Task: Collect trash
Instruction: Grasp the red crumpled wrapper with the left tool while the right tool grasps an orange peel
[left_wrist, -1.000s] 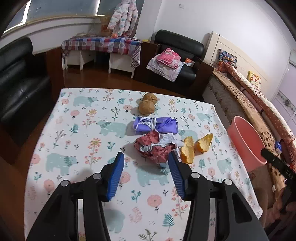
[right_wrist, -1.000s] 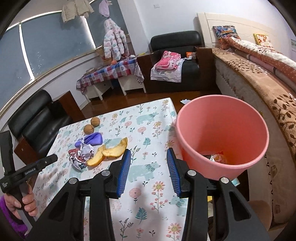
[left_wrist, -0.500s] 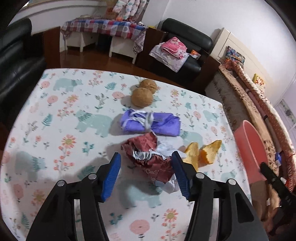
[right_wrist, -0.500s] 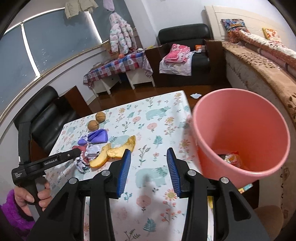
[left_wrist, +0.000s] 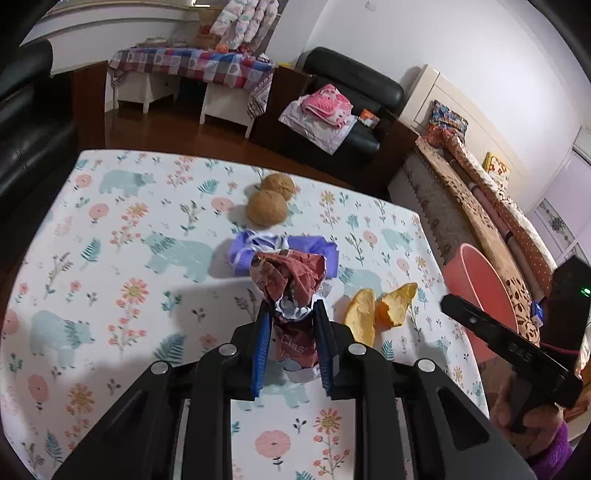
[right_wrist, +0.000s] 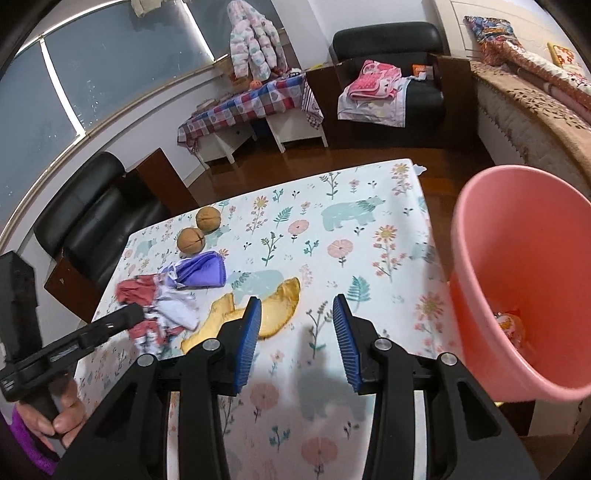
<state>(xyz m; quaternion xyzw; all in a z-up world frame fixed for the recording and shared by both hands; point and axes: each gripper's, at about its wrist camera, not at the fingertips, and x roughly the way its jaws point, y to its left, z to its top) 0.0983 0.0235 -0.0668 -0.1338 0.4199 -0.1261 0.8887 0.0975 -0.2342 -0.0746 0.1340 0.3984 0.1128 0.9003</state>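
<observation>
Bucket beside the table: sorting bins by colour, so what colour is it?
Plain pink, inside and out. The bucket shows best in the right wrist view.

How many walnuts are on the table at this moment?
2. Both sit side by side toward the table's far edge: the nearer walnut just beyond the purple wrapper, the farther walnut touching it behind. None looks hidden.

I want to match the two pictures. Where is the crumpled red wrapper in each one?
Left wrist view: the crumpled red wrapper is at the centre, between the blue pads of the left gripper.
Right wrist view: the wrapper is at the left, at the left gripper's tip.
Shared landmark: the purple wrapper lies right beside it.
</observation>
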